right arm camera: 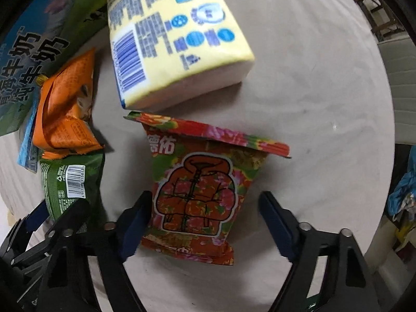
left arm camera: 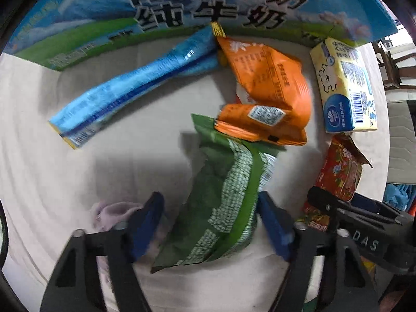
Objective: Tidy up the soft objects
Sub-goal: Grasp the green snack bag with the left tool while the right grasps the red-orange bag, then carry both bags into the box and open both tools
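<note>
My left gripper points down over a green snack bag. The bag lies between its blue pads; the right pad is at the bag's edge and the left pad stands clear, so the jaws are open. In the right wrist view my right gripper straddles a red floral snack bag. Its left pad is against the bag's side, while a gap remains at the right pad, so it is open. An orange bag overlaps the green bag's top. A long blue pack and a yellow tissue pack lie nearby.
Everything lies on a pale cloth-covered round table. A blue and green milk carton box stands along the far side. A lilac cloth sits by my left finger. Chairs and a blue fabric heap are beyond the table edge.
</note>
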A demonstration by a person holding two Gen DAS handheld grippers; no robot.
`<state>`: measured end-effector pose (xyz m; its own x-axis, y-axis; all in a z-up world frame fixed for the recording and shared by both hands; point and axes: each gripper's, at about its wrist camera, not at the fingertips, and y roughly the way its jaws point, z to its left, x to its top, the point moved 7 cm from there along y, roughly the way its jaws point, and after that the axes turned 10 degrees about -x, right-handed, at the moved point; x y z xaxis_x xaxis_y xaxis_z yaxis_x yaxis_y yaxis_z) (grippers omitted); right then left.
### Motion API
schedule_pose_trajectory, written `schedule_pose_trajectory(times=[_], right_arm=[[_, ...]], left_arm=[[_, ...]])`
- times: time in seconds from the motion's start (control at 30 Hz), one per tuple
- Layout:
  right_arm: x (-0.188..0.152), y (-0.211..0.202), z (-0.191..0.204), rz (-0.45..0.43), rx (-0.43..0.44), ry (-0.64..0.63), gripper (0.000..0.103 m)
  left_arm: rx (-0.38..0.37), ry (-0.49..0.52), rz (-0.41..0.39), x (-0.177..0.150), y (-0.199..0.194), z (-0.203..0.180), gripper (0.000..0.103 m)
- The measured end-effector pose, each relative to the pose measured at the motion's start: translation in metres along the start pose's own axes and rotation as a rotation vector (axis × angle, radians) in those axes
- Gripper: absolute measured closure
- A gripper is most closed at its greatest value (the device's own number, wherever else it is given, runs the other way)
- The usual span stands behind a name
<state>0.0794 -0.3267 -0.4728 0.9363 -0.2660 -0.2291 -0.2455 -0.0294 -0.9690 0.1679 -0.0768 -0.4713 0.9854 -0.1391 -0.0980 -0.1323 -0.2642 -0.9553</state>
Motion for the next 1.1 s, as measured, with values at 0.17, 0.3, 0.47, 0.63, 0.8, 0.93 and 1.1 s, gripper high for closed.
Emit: schedule_pose_trajectory(times=[0.17, 0.3, 0.47, 0.63, 0.8, 0.93, 1.1], right_arm=[[-0.016, -0.001, -0.005, 0.036, -0.045, -0.086, 0.05], [-0.025, 0.013, -0.006, 0.02, -0.096, -0.148, 0.05], [-0.027, 0.027, 0.004, 0.029, -0.112, -0.157, 0.049], [-0.034, 0.03, 0.003, 0.019, -0.101, -0.162, 0.054], [-0.047, 0.024, 0.004, 0.003, -0.056, -0.166, 0.054], [-0.062, 0.007, 0.006, -0.027, -0.006, -0.181, 0.055], [-0.073, -0.028, 0.007, -0.102, 0.056, -0.22, 0.055]], left_arm=[[0.013, -0.057, -0.002, -0.02, 0.025, -0.014, 0.05], [0.05, -0.049, -0.013, -0.032, 0.042, -0.021, 0.048], [0.064, -0.066, -0.025, -0.037, 0.054, -0.033, 0.052], [-0.018, -0.145, -0.049, -0.051, 0.048, -0.038, 0.062], [-0.101, -0.224, -0.089, -0.059, 0.027, -0.044, 0.065], [-0.098, -0.227, -0.158, -0.075, 0.004, -0.062, 0.066], [-0.109, -0.208, -0.24, -0.08, -0.041, -0.084, 0.066]])
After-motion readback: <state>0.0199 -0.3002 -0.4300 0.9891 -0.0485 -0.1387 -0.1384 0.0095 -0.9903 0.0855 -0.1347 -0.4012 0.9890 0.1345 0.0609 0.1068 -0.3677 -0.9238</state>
